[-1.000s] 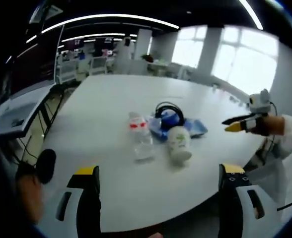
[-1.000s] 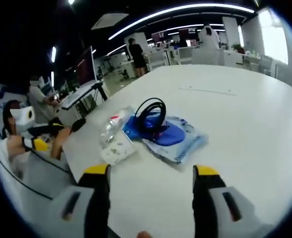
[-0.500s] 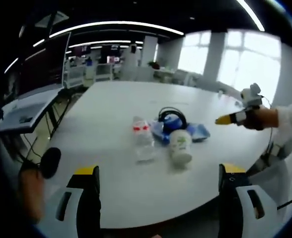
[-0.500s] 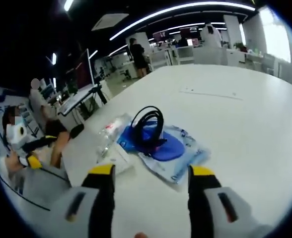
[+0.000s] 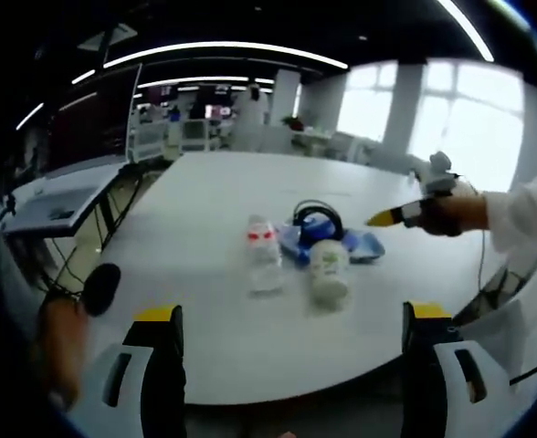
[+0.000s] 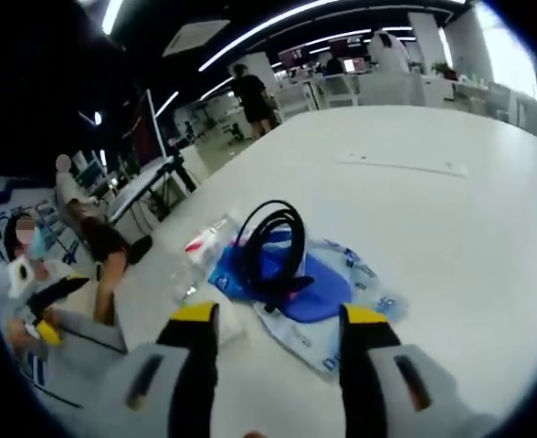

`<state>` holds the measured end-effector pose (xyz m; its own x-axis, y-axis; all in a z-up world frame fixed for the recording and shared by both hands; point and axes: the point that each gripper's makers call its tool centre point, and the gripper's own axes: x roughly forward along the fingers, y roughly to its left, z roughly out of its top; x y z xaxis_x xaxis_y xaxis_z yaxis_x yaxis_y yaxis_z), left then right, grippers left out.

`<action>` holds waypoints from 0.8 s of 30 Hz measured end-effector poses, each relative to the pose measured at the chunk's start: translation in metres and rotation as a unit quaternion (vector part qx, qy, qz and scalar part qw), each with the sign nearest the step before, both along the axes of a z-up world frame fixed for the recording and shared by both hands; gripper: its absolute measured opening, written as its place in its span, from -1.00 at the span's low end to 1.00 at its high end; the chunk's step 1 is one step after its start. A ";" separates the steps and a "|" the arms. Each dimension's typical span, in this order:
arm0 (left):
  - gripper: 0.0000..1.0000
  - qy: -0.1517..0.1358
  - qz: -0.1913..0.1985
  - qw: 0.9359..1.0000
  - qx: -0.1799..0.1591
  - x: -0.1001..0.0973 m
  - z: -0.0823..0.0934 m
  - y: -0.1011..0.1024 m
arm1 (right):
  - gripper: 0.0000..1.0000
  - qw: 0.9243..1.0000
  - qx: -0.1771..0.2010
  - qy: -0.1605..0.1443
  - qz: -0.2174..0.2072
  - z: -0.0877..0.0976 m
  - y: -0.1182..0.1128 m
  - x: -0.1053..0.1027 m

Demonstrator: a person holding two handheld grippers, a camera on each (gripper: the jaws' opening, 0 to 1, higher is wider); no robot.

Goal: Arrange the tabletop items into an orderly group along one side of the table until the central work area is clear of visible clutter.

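clear bottle (image 6: 198,248) lies partly hidden behind right gripper (image 6: 278,319).

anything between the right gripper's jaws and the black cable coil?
In the right gripper view, just the clear plastic bag with the blue item under the black cable coil; the right gripper, jaws open, is almost at the bag's edge.

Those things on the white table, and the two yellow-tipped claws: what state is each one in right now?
Clear water bottle: lying on its side, red cap on.
White bottle: lying on its side.
Black cable: coiled, resting on the blue item.
Blue item in a clear bag: lying flat.
Left gripper: open, holding nothing.
Right gripper: open, holding nothing, near the cable.
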<state>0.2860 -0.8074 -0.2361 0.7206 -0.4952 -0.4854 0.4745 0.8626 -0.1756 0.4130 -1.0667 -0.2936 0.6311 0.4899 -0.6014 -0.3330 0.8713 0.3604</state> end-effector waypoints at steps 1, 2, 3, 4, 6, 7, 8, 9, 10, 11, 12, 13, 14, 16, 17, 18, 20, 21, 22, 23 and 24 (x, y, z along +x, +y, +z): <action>0.93 0.000 0.002 1.000 0.000 -0.001 0.001 0.001 | 0.01 1.000 -0.001 0.002 0.002 -0.001 0.001 0.002; 0.93 -0.001 0.004 1.000 0.000 -0.002 0.003 0.000 | 0.00 1.000 -0.002 0.003 0.004 -0.003 0.002 0.006; 0.93 -0.001 0.006 1.000 0.001 -0.003 0.004 0.000 | 0.00 1.000 -0.001 0.004 0.004 -0.004 0.002 0.008; 0.93 -0.001 0.008 1.000 0.002 -0.004 0.004 0.001 | -0.01 1.000 0.002 0.006 0.004 -0.005 0.003 0.012; 0.93 0.000 0.012 1.000 0.003 -0.007 0.004 0.001 | -0.02 1.000 0.008 0.011 0.002 -0.007 0.005 0.020; 0.93 0.001 0.014 1.000 0.004 -0.009 0.005 0.001 | -0.03 1.000 0.011 0.013 0.000 -0.008 0.005 0.023; 0.93 0.001 0.016 1.000 0.004 -0.010 0.005 0.002 | -0.04 1.000 0.015 0.016 -0.003 -0.009 0.006 0.025; 0.93 0.002 0.020 1.000 0.005 -0.012 0.005 0.002 | -0.04 1.000 0.018 0.018 -0.006 -0.011 0.007 0.030; 0.93 0.003 0.022 1.000 0.005 -0.014 0.005 0.003 | -0.04 1.000 0.020 0.022 -0.008 -0.013 0.007 0.032; 0.93 0.003 0.024 1.000 0.005 -0.015 0.005 0.003 | -0.05 0.999 0.023 0.025 -0.012 -0.015 0.007 0.035; 0.93 0.004 0.027 1.000 0.005 -0.017 0.006 0.003 | -0.05 0.999 0.025 0.027 -0.015 -0.016 0.008 0.037; 0.93 0.005 0.030 1.000 0.005 -0.019 0.006 0.004 | -0.06 0.999 0.027 0.027 -0.016 -0.017 0.008 0.040; 0.93 0.005 0.032 0.999 0.005 -0.021 0.007 0.004 | -0.07 0.999 0.030 0.029 -0.016 -0.019 0.009 0.043; 0.93 0.007 0.038 0.999 0.006 -0.024 0.006 0.006 | -0.08 0.999 0.032 0.033 -0.016 -0.021 0.010 0.046; 0.90 0.008 0.040 0.999 0.007 -0.025 0.006 0.006 | -0.08 0.999 0.032 0.034 -0.017 -0.023 0.010 0.048; 0.86 0.011 0.041 0.999 0.009 -0.027 0.005 0.007 | -0.09 0.999 0.033 0.037 -0.018 -0.025 0.010 0.050; 0.84 0.013 0.045 0.999 0.010 -0.030 0.005 0.008 | -0.10 0.998 0.037 0.042 -0.025 -0.027 0.011 0.053; 0.86 0.011 0.050 0.999 0.010 -0.031 0.006 0.009 | -0.11 0.998 0.040 0.043 -0.028 -0.027 0.011 0.054; 0.89 0.006 0.059 0.998 0.009 -0.031 0.009 0.010 | -0.12 0.997 0.044 0.045 -0.033 -0.029 0.011 0.056; 0.89 0.004 0.062 0.998 0.008 -0.032 0.010 0.011 | -0.13 0.997 0.045 0.048 -0.035 -0.030 0.012 0.057; 0.89 0.005 0.064 0.998 0.005 -0.034 0.011 0.010 | -0.14 0.997 0.047 0.053 -0.040 -0.032 0.012 0.059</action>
